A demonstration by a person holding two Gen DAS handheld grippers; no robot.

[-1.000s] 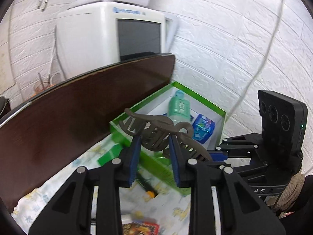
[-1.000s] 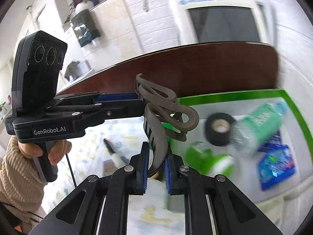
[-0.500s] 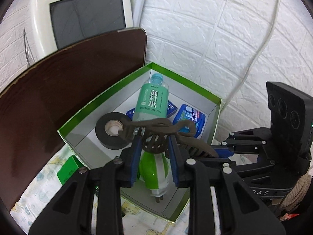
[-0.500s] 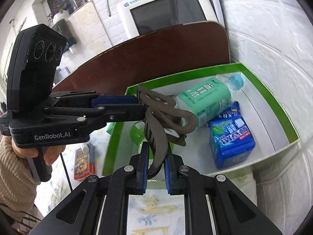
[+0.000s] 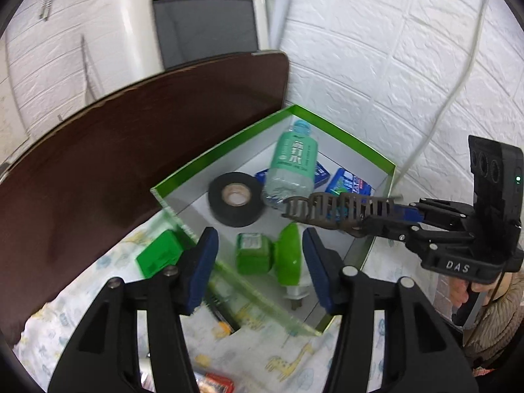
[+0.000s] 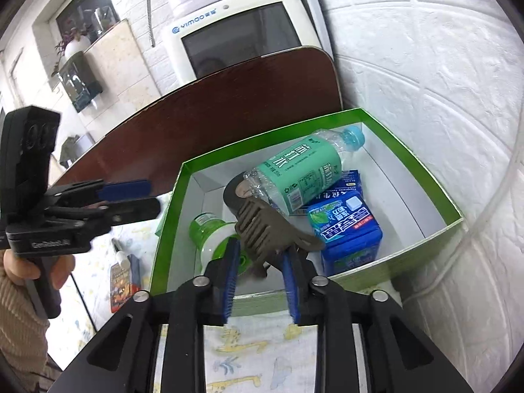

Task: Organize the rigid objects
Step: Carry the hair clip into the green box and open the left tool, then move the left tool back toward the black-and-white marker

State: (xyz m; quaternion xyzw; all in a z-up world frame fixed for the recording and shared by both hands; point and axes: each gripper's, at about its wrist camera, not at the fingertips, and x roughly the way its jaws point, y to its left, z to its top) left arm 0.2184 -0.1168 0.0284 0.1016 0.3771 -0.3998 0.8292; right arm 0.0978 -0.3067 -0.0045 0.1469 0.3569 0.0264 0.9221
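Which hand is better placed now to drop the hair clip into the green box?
The right: its tongs grip the hair clip above the green box. The left tongs are open, empty.

Left gripper (image 5: pixel 260 252) jaws spread wide above green box (image 5: pixel 344 136), right gripper (image 5: pixel 376 217) pinching brown hair claw (image 5: pixel 337 211) over it, black tape roll (image 5: pixel 234 198), green-labelled bottle (image 5: pixel 293 165), green plug-in device (image 5: pixel 271 255) lying inside.

A home, by the look of it: white brick-pattern walls (image 6: pixel 442 65), a white water dispenser (image 6: pixel 242 32) at twelve o'clock, a potted plant (image 6: pixel 73 44) on a shelf at ten, and a giraffe-print cloth (image 5: pixel 278 357) over the tabletop.
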